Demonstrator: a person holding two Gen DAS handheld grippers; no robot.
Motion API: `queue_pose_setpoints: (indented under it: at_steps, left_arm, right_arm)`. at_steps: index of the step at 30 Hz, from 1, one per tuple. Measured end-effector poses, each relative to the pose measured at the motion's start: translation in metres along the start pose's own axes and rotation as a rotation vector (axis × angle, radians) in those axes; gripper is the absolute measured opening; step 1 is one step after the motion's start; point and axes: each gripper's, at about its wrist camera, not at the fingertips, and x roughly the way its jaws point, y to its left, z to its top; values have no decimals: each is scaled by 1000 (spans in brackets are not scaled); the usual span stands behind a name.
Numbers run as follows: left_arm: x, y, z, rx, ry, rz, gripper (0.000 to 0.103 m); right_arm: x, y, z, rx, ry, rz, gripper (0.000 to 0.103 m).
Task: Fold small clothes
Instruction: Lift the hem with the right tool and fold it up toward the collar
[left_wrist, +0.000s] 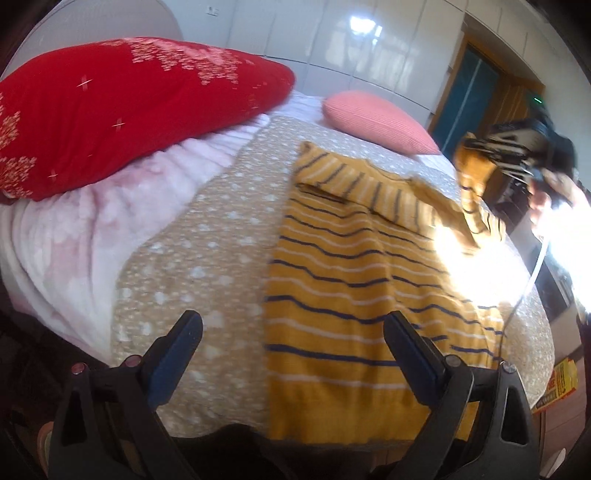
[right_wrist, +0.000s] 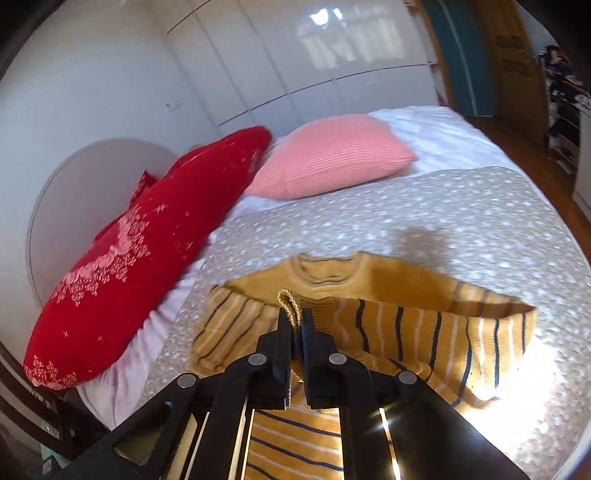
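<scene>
The right gripper (right_wrist: 295, 323) has its jaws clenched on a sleeve cuff (right_wrist: 289, 301) of the striped sweater (left_wrist: 354, 280), lifting it over the body. The left gripper (left_wrist: 293, 339) hangs with jaws released, holding nothing, above the sweater's hem. The sweater lies flat on the spotted blanket (left_wrist: 207, 236) on the bed, near a red pillow (left_wrist: 122, 110) and pink pillow (right_wrist: 332, 155).

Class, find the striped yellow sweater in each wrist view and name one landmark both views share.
Left wrist view: the sweater lies centre-right on the dotted bedspread, one sleeve raised at the right by the right gripper.
Right wrist view: the sweater fills the lower centre, its cuff pinched in the right gripper.
Shared landmark: the pink pillow.
</scene>
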Motion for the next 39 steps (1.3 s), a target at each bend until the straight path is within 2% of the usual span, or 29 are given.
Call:
queue_pose_setpoints:
  at_steps: [4,7,10,11,13,14,15,18,19,21,22,25,29,31,32,33,34,35,39]
  left_arm:
    - [4,32,-4,-56,12,25,98]
    - [5,49,-8,-92,22,32,98]
    - [4,59,-10,-109,24,42,98]
    - [4,62,-10,-114,25,45,98]
    - [6,65,-11,-125,30,45,98]
    - [7,66,-11,-131,32,43,98]
    - [7,66,-11,-134,33,42,98]
    - [7,66,-11,-139,30,38,98]
    - [8,65,-11,-139,30,37,98]
    - [11,62,-11,-140,33,33,98]
    - [13,61,-11,-143,37,27,98]
    - [18,56,-10,-154,47,6,98]
    - [17,48,-11,-146,46,-2,98]
    - [14,47,-12,-133,40,9,98]
    - [13,49,-13,-130,38,16,98]
    - [12,51,-13,-132,36,22,98]
    - [11,53,-14,-137,35,25,98]
    - [11,57,-14,-144,35,23,98]
    - [12,63,-15,-151,33,9,98]
  right_arm:
    - [96,58,-5,-69,128,24,5]
    - [165,82,-18,-89,223,-5,5]
    - [213,98,-34,-112,293,-20,11]
    - [222,100,-38,-98,307,-3,11]
    - [238,105,-46,-43,370,109,16]
    - [243,107,-50,-20,401,160,23]
    - [242,111,-53,-15,414,198,24]
    - [219,124,-53,-76,373,264,28]
    - [207,123,-50,-92,348,257,30]
    - [188,112,-46,-104,305,173,46]
    - [182,106,-45,-115,293,136,48]
    - [174,93,-48,-167,306,62,49]
    - [184,88,-51,-171,322,38,54]
    - [192,92,-55,-208,317,-13,54]
    - [198,95,-58,-234,319,-48,45]
    - [206,100,-60,-262,331,-88,15]
    - [211,103,-62,-293,338,-130,3]
    - [212,104,-63,-304,327,-150,4]
    - [199,112,-54,-276,242,-144,4]
